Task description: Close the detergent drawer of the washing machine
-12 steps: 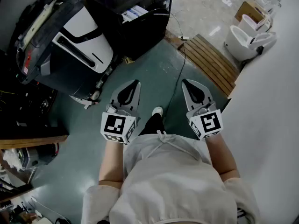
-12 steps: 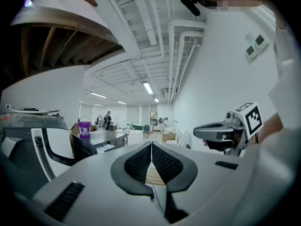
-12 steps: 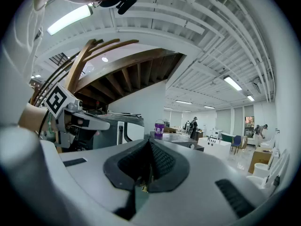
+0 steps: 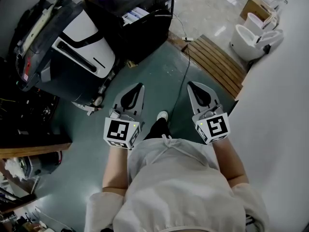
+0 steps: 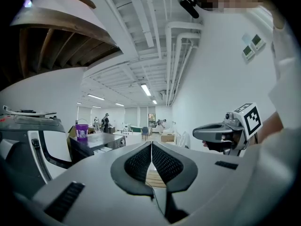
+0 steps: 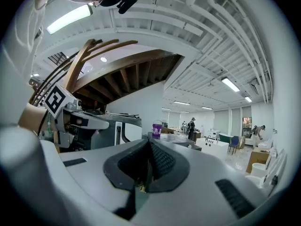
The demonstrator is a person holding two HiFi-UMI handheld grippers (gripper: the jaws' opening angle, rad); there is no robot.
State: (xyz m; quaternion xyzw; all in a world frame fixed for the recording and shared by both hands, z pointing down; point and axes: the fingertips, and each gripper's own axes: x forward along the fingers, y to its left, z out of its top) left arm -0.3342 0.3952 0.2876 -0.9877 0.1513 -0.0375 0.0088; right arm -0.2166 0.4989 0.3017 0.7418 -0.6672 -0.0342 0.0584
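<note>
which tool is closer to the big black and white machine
The left tool, beside the black and white machine; the right tool is over by the wooden slats.

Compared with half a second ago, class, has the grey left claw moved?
No. The grey left claw holds the same spot left of the white shoe toe.

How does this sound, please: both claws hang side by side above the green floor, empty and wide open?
Not open: the left claw and right claw are shut tight, as each gripper view shows. They are side by side, empty, above the green floor.
</note>
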